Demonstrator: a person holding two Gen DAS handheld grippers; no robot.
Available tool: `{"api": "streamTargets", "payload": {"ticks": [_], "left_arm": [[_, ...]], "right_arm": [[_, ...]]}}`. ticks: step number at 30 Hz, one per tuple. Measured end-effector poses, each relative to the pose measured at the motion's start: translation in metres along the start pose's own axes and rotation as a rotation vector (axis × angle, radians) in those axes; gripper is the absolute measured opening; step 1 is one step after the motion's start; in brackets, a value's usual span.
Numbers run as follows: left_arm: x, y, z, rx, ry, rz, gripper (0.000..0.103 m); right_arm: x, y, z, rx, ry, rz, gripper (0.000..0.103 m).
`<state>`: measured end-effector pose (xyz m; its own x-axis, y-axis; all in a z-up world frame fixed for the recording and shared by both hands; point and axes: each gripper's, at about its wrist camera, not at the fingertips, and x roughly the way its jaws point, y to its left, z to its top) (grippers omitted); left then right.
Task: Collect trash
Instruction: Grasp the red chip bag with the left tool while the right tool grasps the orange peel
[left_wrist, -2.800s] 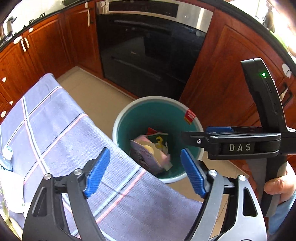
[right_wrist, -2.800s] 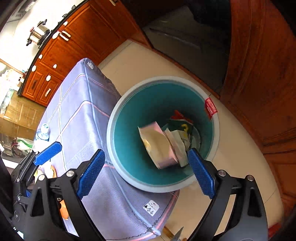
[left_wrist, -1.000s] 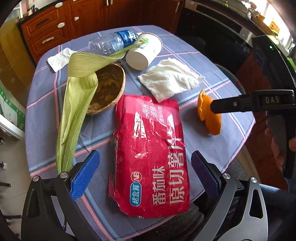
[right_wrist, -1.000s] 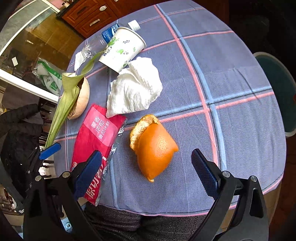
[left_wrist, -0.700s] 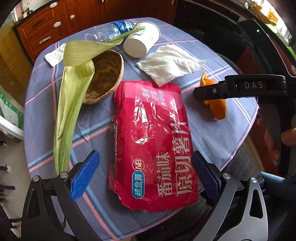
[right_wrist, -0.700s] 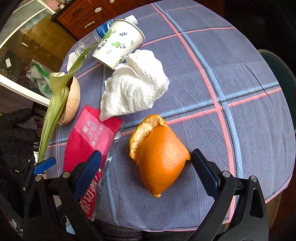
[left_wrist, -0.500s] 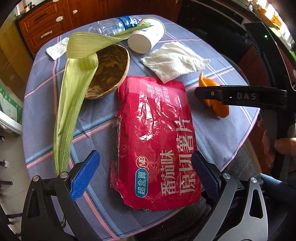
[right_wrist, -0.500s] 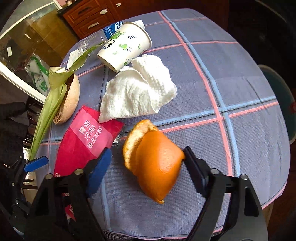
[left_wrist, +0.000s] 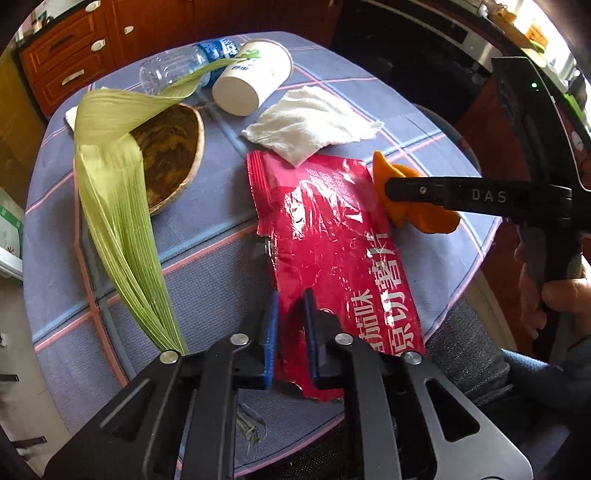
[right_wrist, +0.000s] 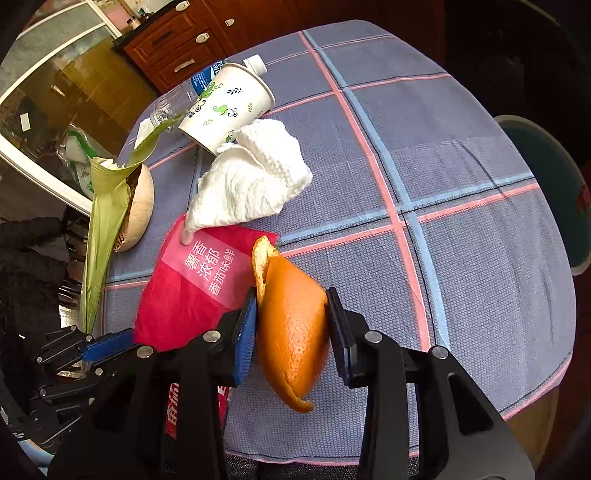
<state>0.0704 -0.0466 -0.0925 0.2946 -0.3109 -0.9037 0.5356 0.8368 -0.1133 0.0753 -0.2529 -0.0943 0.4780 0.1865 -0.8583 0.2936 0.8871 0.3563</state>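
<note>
My left gripper (left_wrist: 290, 332) is shut on the near left edge of a red snack bag (left_wrist: 332, 236) that lies flat on the blue checked tablecloth (left_wrist: 207, 229). My right gripper (right_wrist: 291, 328) is shut on an orange peel (right_wrist: 291, 332), one blue pad on each side of it; the peel also shows in the left wrist view (left_wrist: 417, 218) behind the right gripper's finger. The red bag shows in the right wrist view (right_wrist: 195, 284) to the left of the peel.
On the cloth lie a crumpled white napkin (left_wrist: 314, 123), a tipped paper cup (left_wrist: 251, 79), a clear plastic bottle (left_wrist: 177, 68), a coconut shell (left_wrist: 170, 155) and a long green husk leaf (left_wrist: 114, 206). The teal trash bin (right_wrist: 554, 184) stands beyond the table's right edge.
Both grippers moved from over the bin to the table. The left gripper's fingers closed on the red bag's edge. The right gripper's fingers closed on the orange peel.
</note>
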Motion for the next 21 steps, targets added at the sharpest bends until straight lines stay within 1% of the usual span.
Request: {"api": "streamTargets", "payload": {"ticks": [3, 5, 7, 9, 10, 11, 12, 13, 14, 16, 17, 18, 19, 20, 21], "left_arm": [[-0.001, -0.012, 0.001, 0.032, 0.003, -0.013, 0.007], [0.006, -0.019, 0.005, 0.033, 0.026, -0.012, 0.007], [0.013, -0.019, 0.009, 0.022, 0.047, -0.009, 0.009], [0.016, -0.019, 0.009, 0.016, 0.05, -0.017, 0.014], [0.016, -0.02, 0.011, 0.019, 0.05, -0.017, 0.029], [0.015, -0.021, 0.012, 0.025, 0.046, 0.0, 0.059], [0.017, -0.023, 0.013, 0.032, 0.04, 0.041, 0.072], [0.02, -0.026, 0.014, 0.042, 0.035, 0.078, 0.081], [0.024, -0.028, 0.015, 0.05, 0.041, 0.086, 0.081], [0.035, -0.029, 0.018, 0.03, 0.067, 0.052, 0.08], [0.037, -0.028, 0.018, 0.018, 0.067, 0.048, 0.072], [0.037, -0.032, 0.02, 0.032, 0.047, 0.066, 0.06], [0.037, -0.037, 0.021, 0.052, 0.042, 0.084, 0.036], [0.035, -0.039, 0.022, 0.057, 0.04, 0.084, 0.027], [0.033, -0.039, 0.024, 0.056, 0.036, 0.076, 0.023]], "right_arm": [[-0.001, -0.005, -0.003, 0.001, -0.001, 0.009, 0.037], [-0.001, -0.007, -0.004, 0.003, -0.005, 0.023, 0.038], [-0.002, -0.008, -0.005, 0.0, -0.009, 0.031, 0.038], [-0.002, -0.009, -0.006, -0.006, -0.014, 0.04, 0.038], [-0.002, -0.01, -0.006, -0.01, -0.017, 0.045, 0.038], [-0.003, -0.01, -0.007, -0.012, -0.018, 0.049, 0.038], [-0.003, -0.01, -0.007, -0.016, -0.02, 0.052, 0.038], [-0.004, -0.01, -0.008, -0.019, -0.023, 0.056, 0.039], [-0.004, -0.011, -0.009, -0.022, -0.027, 0.057, 0.039], [-0.004, -0.01, -0.01, -0.025, -0.033, 0.061, 0.039], [-0.005, -0.011, -0.012, -0.027, -0.035, 0.065, 0.039], [-0.006, -0.012, -0.013, -0.028, -0.038, 0.071, 0.039], [-0.006, -0.013, -0.014, -0.027, -0.037, 0.075, 0.039], [-0.007, -0.014, -0.014, -0.025, -0.039, 0.079, 0.038], [-0.007, -0.016, -0.013, -0.021, -0.038, 0.083, 0.037]]}}
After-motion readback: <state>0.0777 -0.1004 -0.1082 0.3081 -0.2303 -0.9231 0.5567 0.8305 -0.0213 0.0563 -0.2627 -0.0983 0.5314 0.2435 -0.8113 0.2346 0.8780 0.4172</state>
